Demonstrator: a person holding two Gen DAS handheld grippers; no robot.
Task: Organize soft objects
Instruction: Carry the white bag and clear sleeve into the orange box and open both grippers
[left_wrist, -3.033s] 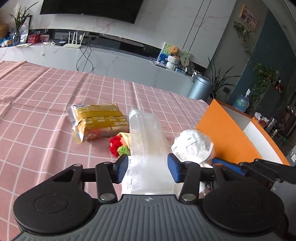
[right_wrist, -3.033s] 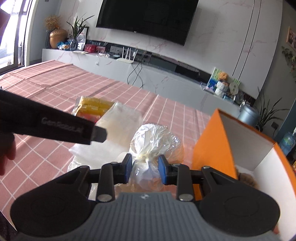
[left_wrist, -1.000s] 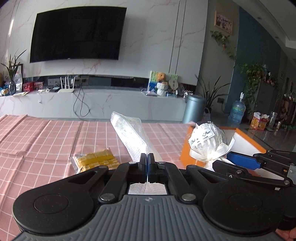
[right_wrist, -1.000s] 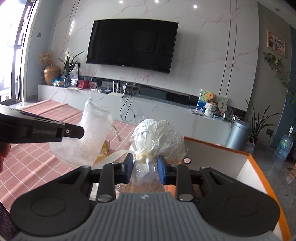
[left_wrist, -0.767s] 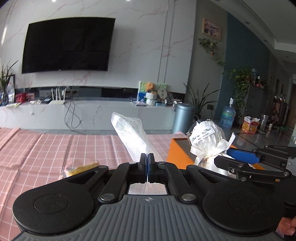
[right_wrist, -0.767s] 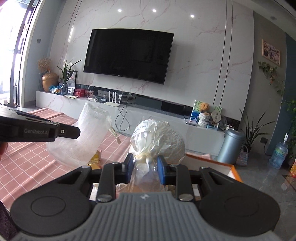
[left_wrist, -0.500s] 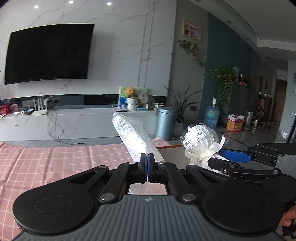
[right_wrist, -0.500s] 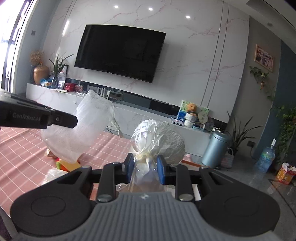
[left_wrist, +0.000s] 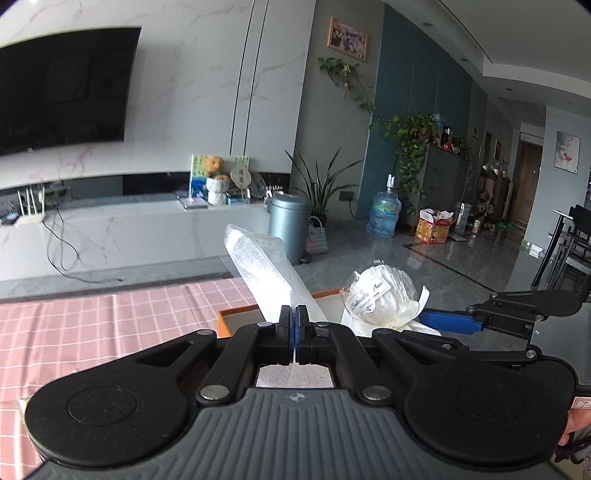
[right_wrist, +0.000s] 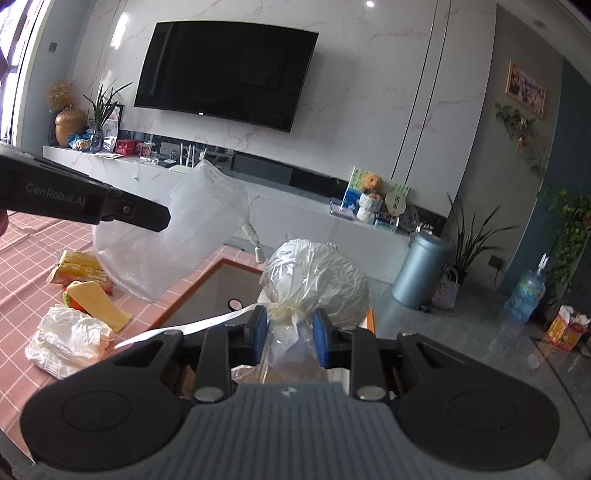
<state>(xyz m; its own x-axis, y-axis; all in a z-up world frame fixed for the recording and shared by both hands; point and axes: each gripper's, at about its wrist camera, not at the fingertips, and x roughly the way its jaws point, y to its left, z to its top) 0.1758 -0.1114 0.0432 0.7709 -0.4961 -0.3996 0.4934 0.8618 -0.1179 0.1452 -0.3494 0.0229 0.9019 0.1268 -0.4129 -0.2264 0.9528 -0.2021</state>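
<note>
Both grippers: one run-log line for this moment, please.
left gripper: shut on mesh bag | right gripper: shut on wrapped white bundle | both held above orange box

Wall TV (right_wrist: 225, 72), grey bin (left_wrist: 289, 227), water jug (left_wrist: 384, 218).

Two tongs (left_wrist: 294, 334), two bags (right_wrist: 173, 236), one box (right_wrist: 207, 291).

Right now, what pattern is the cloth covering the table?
The tablecloth is pink with a thin white grid check, clearest in the left wrist view.
</note>
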